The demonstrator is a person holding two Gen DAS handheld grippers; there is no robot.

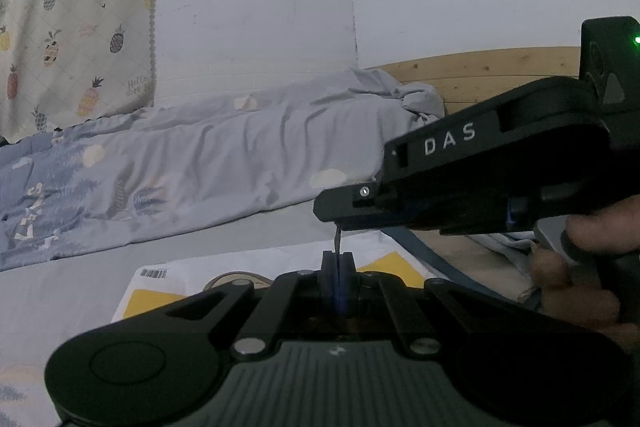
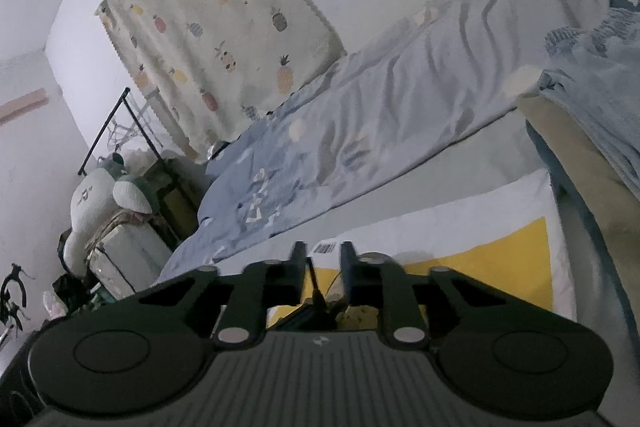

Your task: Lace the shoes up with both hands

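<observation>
Lace [image 1: 337, 241]: thin dark cord, hanging over white-and-yellow bag [image 1: 240, 261] on bed [image 1: 80, 291]. Pinched low between closed fingers of left gripper [image 1: 338, 265]; passes up between slightly parted fingers of right gripper [image 2: 323, 255], not clamped there. Risks: slips out sideways if right fingers close off-centre; pulls free of left pinch under a sharp tug. Long axis near upright in left view, upper end at right gripper's tips.

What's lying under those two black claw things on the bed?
A white and yellow mailing bag with a barcode label lies on the grey sheet. A brownish patch, perhaps the shoe, peeks out, but the left gripper and right gripper cover most of it.
</observation>
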